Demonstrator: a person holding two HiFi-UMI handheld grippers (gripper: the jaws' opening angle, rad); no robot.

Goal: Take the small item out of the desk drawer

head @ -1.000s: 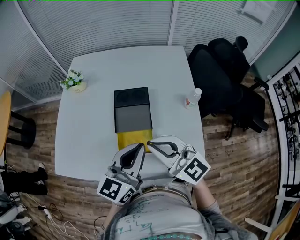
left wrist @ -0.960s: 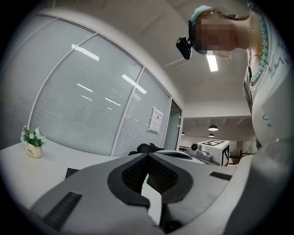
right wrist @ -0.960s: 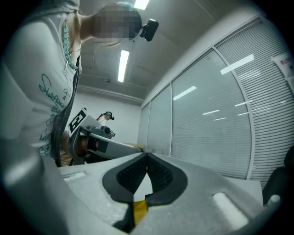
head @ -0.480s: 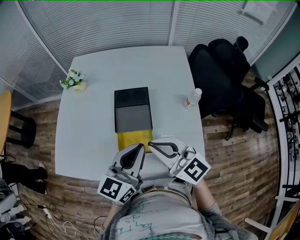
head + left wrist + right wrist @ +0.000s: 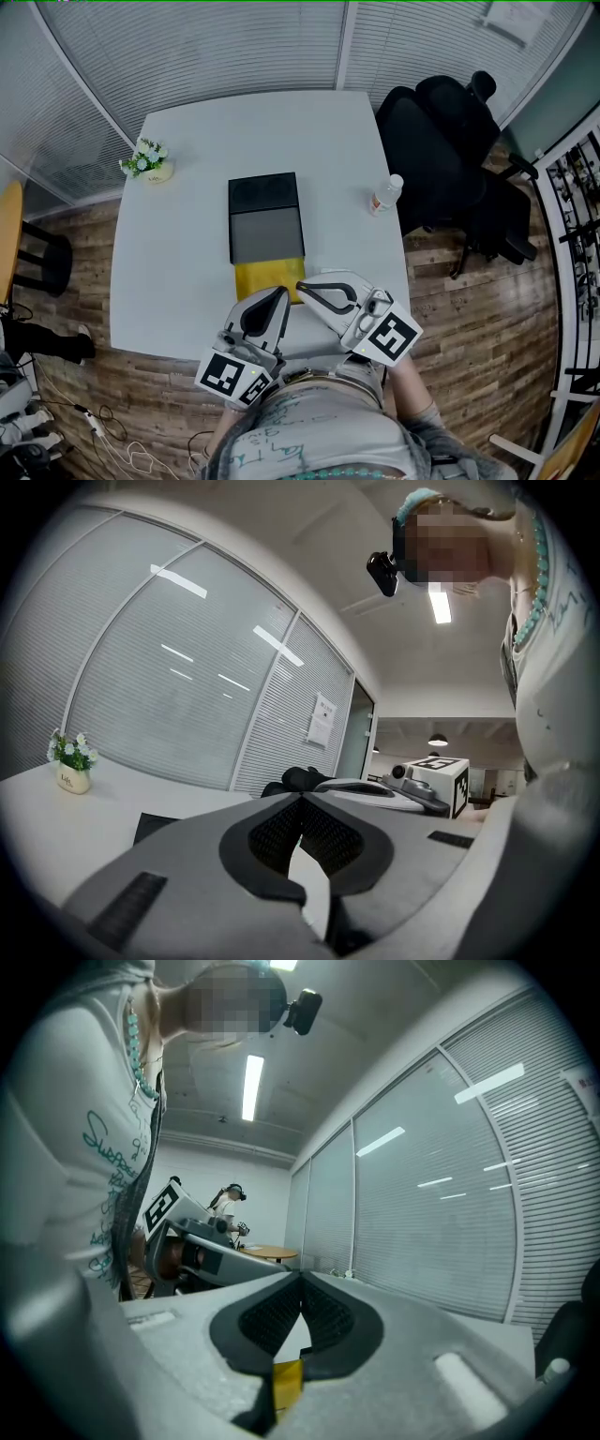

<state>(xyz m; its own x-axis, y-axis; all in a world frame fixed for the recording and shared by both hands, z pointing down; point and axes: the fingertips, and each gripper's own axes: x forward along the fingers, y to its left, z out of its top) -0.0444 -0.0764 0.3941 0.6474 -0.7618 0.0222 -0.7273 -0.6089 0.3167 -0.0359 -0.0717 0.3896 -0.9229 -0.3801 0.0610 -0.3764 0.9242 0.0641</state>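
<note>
- Seemingly at the reach-in step, with the yellow drawer (image 5: 265,276) pulled out of the black desk unit (image 5: 265,220) toward the near edge of the table (image 5: 178,281).
- Cannot make out the small item inside from any view.
- Pressed tip to tip on nothing at the left gripper (image 5: 282,293), by the drawer's front edge.
- Same at the right gripper (image 5: 299,285): pinched together, empty, at the drawer's near right corner.
- Next, likely: spread one pair of jaws, dip into the drawer, find the item.

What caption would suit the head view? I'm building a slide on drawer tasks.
Left gripper and right gripper, both shut, at the open yellow drawer of a black desktop unit.
</note>
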